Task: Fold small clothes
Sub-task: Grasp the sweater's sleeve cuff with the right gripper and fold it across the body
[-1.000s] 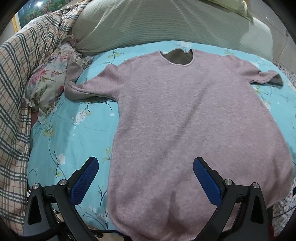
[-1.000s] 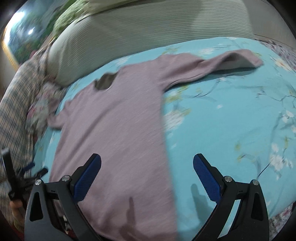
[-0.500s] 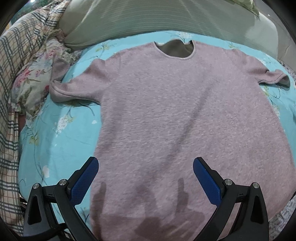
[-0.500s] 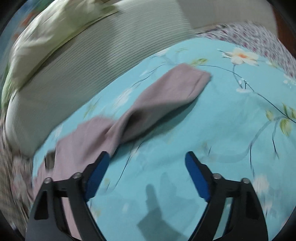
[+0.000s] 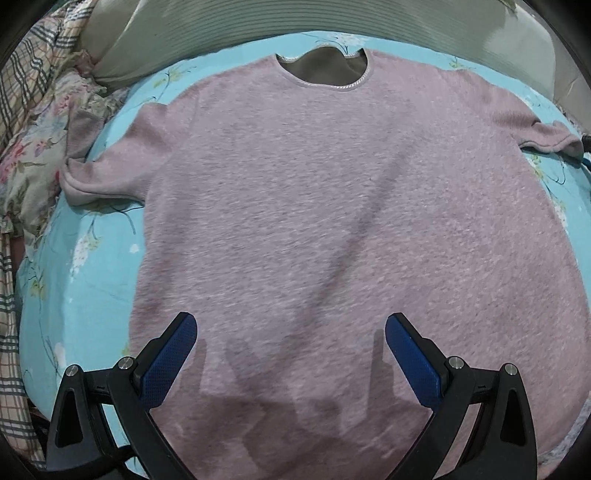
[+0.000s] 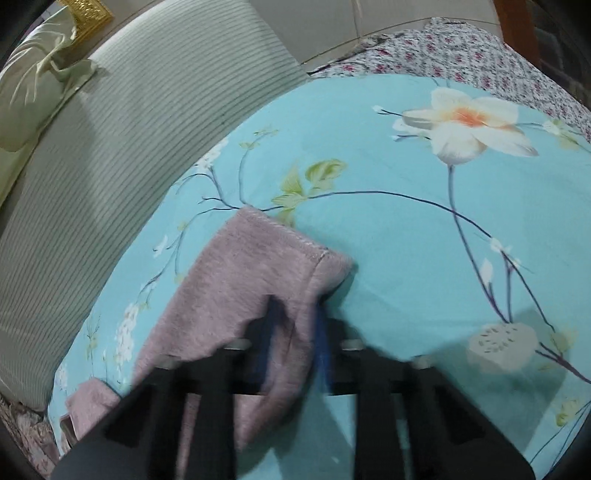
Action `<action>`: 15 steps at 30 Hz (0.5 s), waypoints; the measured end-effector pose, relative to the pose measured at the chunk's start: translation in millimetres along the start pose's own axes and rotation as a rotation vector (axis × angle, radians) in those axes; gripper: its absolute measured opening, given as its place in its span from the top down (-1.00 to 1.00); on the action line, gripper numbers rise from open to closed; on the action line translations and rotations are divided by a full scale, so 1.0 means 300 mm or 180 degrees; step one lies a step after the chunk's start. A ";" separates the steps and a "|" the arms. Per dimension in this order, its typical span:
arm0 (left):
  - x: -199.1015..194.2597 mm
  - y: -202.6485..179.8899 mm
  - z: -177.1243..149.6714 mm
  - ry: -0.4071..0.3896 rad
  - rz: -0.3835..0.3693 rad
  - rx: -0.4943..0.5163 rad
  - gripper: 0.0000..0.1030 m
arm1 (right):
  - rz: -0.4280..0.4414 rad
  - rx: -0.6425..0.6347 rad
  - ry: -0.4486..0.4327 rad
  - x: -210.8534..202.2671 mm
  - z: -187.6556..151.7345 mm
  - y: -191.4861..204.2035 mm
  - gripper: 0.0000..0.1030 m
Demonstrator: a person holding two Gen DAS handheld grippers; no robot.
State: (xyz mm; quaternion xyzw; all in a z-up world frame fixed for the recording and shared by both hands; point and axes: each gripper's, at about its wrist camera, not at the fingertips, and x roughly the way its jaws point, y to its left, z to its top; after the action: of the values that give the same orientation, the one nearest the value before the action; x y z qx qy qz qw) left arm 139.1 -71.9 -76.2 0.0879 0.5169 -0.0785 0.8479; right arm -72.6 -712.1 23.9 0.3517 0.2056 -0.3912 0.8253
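Observation:
A mauve fleece top (image 5: 314, 206) lies flat on the turquoise floral bedsheet (image 5: 85, 266), neckline at the far side and both sleeves spread out. My left gripper (image 5: 290, 347) is open and empty, hovering over the lower half of the top. My right gripper (image 6: 295, 332) is shut on the top's right sleeve (image 6: 258, 269) near its cuff, with blue pads pinching the fabric; this view is blurred. The rest of the sleeve trails back to the lower left.
A ribbed green-grey cushion (image 5: 295, 22) lies along the far side, also in the right wrist view (image 6: 110, 129). A plaid blanket (image 5: 22, 74) and floral cloth (image 5: 33, 147) are heaped at the left. A small-flowered sheet (image 6: 480, 48) lies past the right edge.
My right gripper moved onto the right sleeve and closed on it near the cuff. My left gripper moved forward and to the right over the top's body, staying open.

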 end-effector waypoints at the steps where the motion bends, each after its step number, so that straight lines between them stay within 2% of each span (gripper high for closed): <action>1: 0.004 -0.002 0.002 0.0008 -0.0001 0.0005 -0.98 | 0.0071 -0.0052 -0.0022 -0.018 -0.014 0.027 0.86; 5: 0.014 0.002 0.004 -0.0005 0.0000 0.0020 -0.98 | 0.0577 -0.0407 0.0045 -0.115 -0.095 0.184 0.87; 7: 0.013 0.004 0.003 -0.0015 -0.0006 0.0023 -0.98 | 0.0843 -0.0563 0.0164 -0.148 -0.183 0.296 0.87; 10: -0.003 0.017 -0.005 -0.0075 -0.0036 0.0008 -0.98 | 0.1290 -0.0695 0.0457 -0.165 -0.318 0.457 0.87; 14: -0.032 0.050 -0.027 -0.0144 -0.0109 -0.0085 -0.98 | 0.1992 -0.0569 0.1026 -0.135 -0.522 0.641 0.87; 15: -0.035 0.060 -0.031 -0.0153 -0.0116 -0.0110 -0.98 | 0.2097 -0.0571 0.1145 -0.124 -0.577 0.686 0.87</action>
State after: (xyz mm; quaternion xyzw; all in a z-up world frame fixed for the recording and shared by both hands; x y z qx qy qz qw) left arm 130.2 -51.8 -69.7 0.0619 0.4992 -0.0870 0.8599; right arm 56.3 -473.0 17.5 0.3883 0.2565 -0.0175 0.8850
